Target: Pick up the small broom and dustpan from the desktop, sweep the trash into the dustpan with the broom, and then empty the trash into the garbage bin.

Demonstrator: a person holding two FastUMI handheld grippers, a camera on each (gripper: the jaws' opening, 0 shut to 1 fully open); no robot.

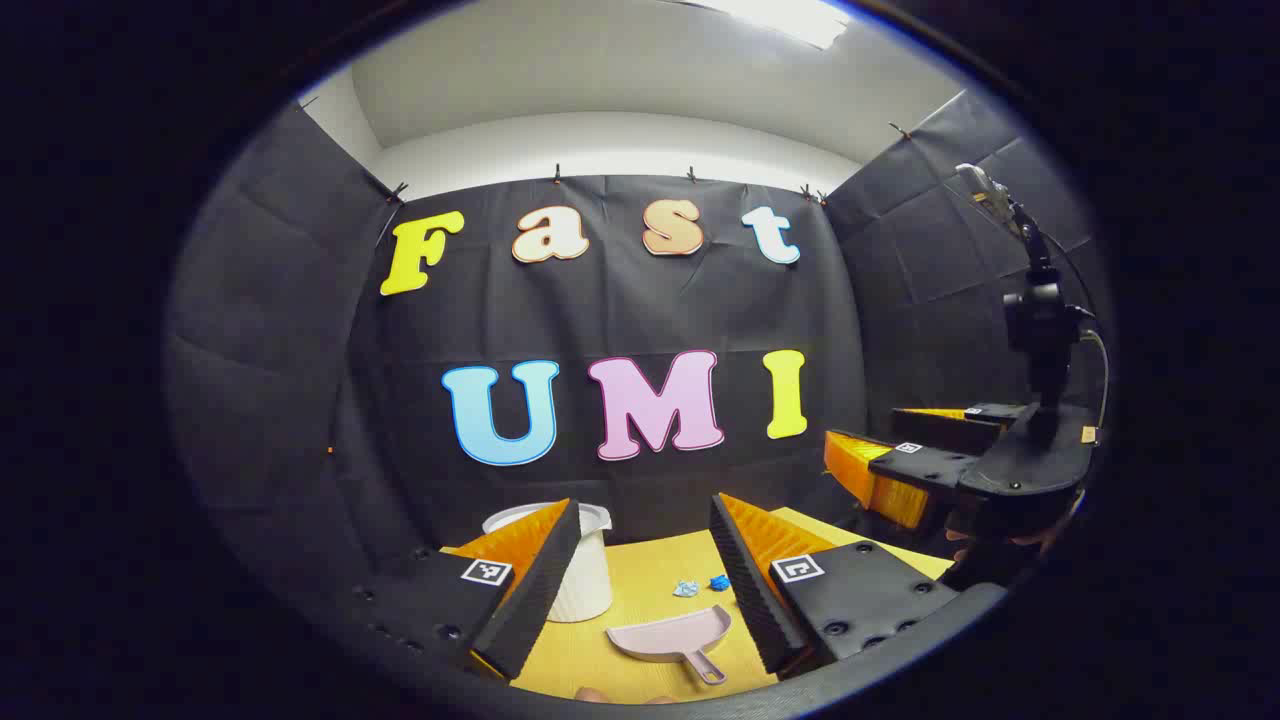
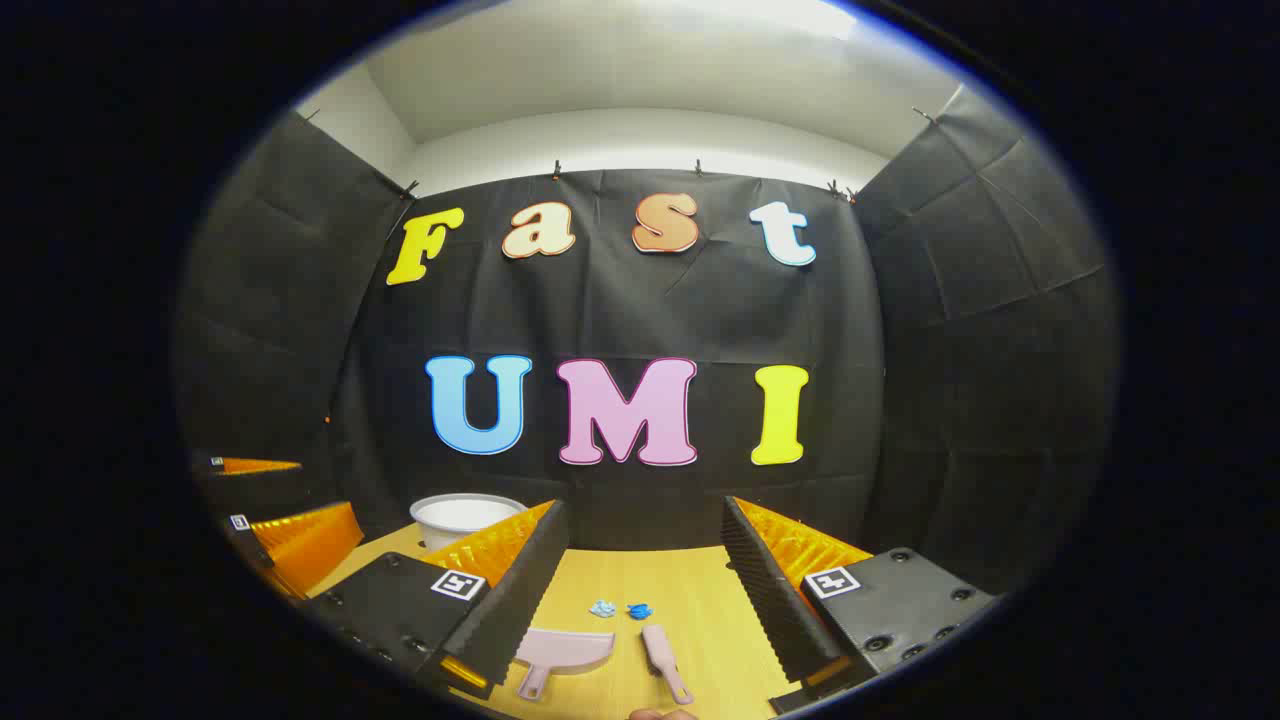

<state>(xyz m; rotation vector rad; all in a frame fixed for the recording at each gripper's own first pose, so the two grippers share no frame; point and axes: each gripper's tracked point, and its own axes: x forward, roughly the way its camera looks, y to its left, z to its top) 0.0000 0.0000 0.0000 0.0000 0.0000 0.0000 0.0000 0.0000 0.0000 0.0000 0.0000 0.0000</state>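
Note:
A pink dustpan (image 1: 670,635) (image 2: 565,650) lies flat on the yellow desktop (image 2: 690,600), handle toward me. Just right of it in the right gripper view lies the small pink broom (image 2: 662,650). Two blue crumpled scraps of trash (image 1: 700,585) (image 2: 620,608) sit a little beyond them. A white garbage bin (image 1: 592,575) (image 2: 460,515) stands at the back left. My left gripper (image 1: 645,520) hovers open above the dustpan. My right gripper (image 2: 643,520) is open above the broom and pan, holding nothing. Each gripper also shows in the other's view, the right gripper (image 1: 860,425) and the left gripper (image 2: 320,487).
Black cloth walls close the booth on three sides behind the desktop (image 1: 660,560). A camera rig on a black mount (image 1: 1040,320) rises above the right gripper. A fingertip (image 1: 610,693) (image 2: 660,714) shows at the near edge.

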